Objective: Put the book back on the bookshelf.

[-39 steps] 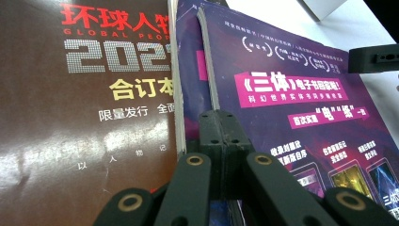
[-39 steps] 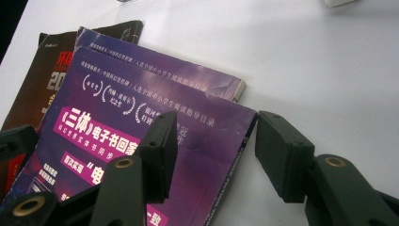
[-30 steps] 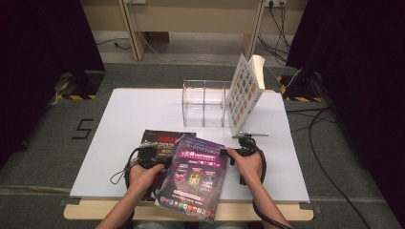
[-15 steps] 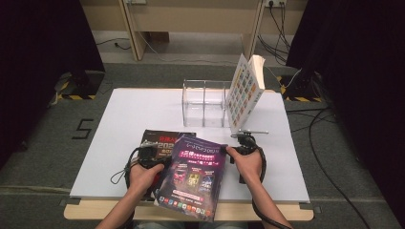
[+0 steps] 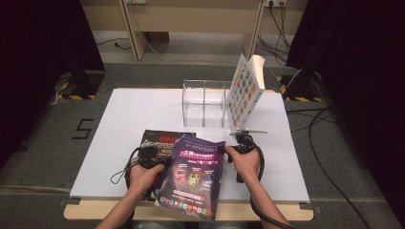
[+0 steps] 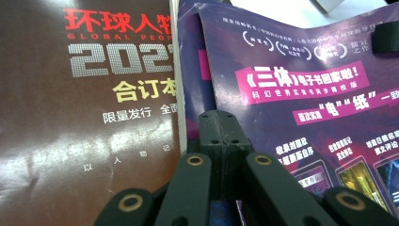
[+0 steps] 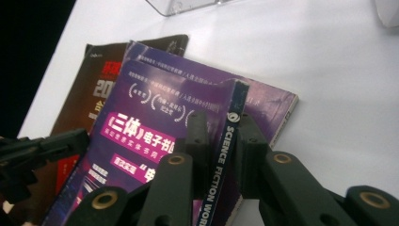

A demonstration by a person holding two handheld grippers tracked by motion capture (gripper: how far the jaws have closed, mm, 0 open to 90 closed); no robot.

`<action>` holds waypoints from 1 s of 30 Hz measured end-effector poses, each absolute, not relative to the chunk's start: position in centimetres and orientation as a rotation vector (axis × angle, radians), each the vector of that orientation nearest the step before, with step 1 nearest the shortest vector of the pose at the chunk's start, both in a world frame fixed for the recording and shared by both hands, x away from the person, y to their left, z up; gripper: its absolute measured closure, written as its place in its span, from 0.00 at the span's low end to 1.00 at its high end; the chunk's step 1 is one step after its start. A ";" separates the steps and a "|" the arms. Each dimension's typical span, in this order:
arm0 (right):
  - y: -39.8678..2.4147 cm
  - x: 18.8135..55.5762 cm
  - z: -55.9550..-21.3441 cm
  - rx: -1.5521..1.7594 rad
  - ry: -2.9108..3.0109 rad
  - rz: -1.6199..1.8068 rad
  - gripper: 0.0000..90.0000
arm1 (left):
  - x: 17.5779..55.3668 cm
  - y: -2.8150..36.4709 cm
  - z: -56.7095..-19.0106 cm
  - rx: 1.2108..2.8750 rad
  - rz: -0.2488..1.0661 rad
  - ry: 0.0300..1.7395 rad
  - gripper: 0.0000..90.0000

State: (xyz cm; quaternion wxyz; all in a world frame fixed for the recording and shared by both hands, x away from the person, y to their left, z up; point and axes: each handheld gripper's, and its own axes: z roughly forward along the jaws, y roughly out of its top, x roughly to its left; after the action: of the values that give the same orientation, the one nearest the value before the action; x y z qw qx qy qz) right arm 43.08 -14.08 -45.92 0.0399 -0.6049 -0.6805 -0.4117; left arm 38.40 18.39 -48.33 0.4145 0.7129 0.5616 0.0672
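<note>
A purple magazine is held tilted above the near table edge. My left gripper is shut on its left edge, and in the left gripper view the jaws meet over that edge. My right gripper stands at the magazine's right side. Its jaws have just been closing and now flank the lettered spine, with a small gap on one side. A dark brown magazine lies flat on the table, partly under the purple one.
A clear acrylic rack stands at the back of the white table. A thick book with a colourful cover leans against the rack's right end. Cables trail from both grippers near the front edge.
The right hand has drawn in slightly toward the purple magazine's right edge. The magazine has levelled a little. The left hand has kept still.
</note>
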 end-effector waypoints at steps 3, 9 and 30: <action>-14.3 43.0 -45.7 -1.844 -2.052 -1.308 0.90 | 38.4 18.4 -48.4 1.793 0.169 1.408 0.99; -14.3 42.7 -44.9 -1.835 -1.990 -1.383 0.92 | 38.3 18.8 -48.3 1.771 0.156 1.403 0.98; -14.7 41.1 -38.4 -1.733 -1.982 -1.777 0.94 | 37.2 20.5 -47.4 1.678 0.237 1.359 0.85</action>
State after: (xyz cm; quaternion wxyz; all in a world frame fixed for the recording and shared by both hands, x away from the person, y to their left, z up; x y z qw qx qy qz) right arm 41.15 -14.65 -38.40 -0.0175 -0.5455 -0.6238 -0.5594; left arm 37.20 20.53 -47.35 0.4659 0.6834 0.5537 0.0965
